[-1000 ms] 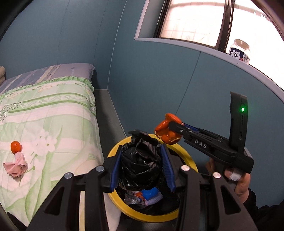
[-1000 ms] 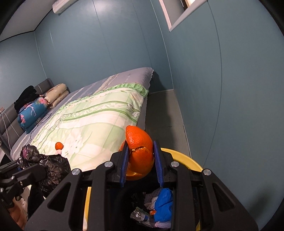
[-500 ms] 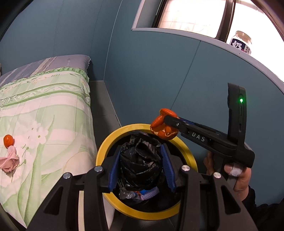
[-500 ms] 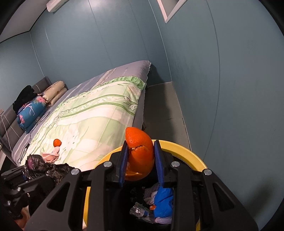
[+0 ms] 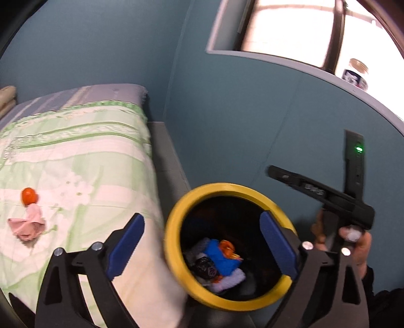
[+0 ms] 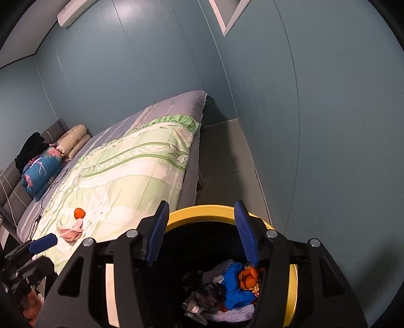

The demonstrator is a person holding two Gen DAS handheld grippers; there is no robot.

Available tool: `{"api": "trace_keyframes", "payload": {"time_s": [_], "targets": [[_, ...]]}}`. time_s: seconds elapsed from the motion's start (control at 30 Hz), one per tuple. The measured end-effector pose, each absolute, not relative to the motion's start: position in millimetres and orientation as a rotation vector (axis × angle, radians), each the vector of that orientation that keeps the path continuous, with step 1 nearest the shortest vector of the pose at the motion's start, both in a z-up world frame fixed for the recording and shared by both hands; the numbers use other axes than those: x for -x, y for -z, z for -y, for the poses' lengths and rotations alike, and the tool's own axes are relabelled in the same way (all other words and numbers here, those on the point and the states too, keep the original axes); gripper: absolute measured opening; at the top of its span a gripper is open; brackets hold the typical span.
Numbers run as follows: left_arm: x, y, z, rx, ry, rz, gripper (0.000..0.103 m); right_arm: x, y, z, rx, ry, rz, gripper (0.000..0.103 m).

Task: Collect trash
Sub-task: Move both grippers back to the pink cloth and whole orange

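On the bed (image 5: 75, 161) at the far left, we see a small orange fruit (image 5: 29, 196) on the green and white blanket, and a crumpled pink tissue (image 5: 27, 225) touching it just below. Both views show these two. Only our right camera shows the head of the bed, with a blue flowered pillow (image 6: 41, 171), two cream pillows (image 6: 73, 141) and a dark pile of clothes (image 6: 31, 148). High on the wall it shows a white air unit (image 6: 75, 11) too. Only our left camera shows the bright window (image 5: 290, 27) and a jar (image 5: 354, 73) on the sill.

Next comes the trash bin (image 5: 174, 227), black inside with a yellow rim. It stands on the floor between the bed and the blue wall. Inside we see a black bag (image 5: 205, 266) crumpled small, a blue wrapper (image 5: 219, 257), orange peel (image 5: 227, 248) lying on top of the blue, and something pale purple (image 5: 229, 280) at the bottom. Our right camera looks almost straight down on the same pile, with the peel (image 6: 248, 276) at its right side.

Our left gripper (image 5: 202, 248) hangs over the bin, its blue pads spread wide with nothing between them. Our right gripper (image 6: 200, 230) is over the bin too, pads apart and bare. From the left camera we see it from the side, to the right of the bin, tilted up, held in a hand (image 5: 353, 242) by its handle.
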State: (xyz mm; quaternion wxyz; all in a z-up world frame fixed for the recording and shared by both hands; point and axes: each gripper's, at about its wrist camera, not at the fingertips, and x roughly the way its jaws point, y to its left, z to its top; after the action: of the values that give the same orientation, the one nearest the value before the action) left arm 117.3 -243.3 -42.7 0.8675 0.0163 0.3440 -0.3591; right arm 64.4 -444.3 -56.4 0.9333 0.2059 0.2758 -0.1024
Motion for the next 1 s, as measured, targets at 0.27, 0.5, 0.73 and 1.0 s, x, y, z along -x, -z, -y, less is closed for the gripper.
{"api": "trace_keyframes", "payload": {"time_s": [0.27, 0.5, 0.73, 1.0], "targets": [[-150.4, 45.4, 181.7, 0.030, 0.594, -0.697, 0.095, -102.4, 37.2, 410.4, -0.386, 0.068, -0.549, 0.069], [-176.2, 51.1, 120.4, 0.071, 0.454, -0.665, 0.095, -171.0, 18.8, 339.2, -0.293, -0.118, -0.578, 0.072], [-208.0, 71.3, 61.2, 0.114, 0.311, -0.689, 0.095, -248.8, 27.7, 246.4, -0.171, -0.283, -0.681, 0.073], [-234.2, 101.5, 10.9, 0.169, 0.229, -0.743, 0.095, -329.1, 55.4, 152.7, -0.061, -0.466, -0.828, 0.073]]}}
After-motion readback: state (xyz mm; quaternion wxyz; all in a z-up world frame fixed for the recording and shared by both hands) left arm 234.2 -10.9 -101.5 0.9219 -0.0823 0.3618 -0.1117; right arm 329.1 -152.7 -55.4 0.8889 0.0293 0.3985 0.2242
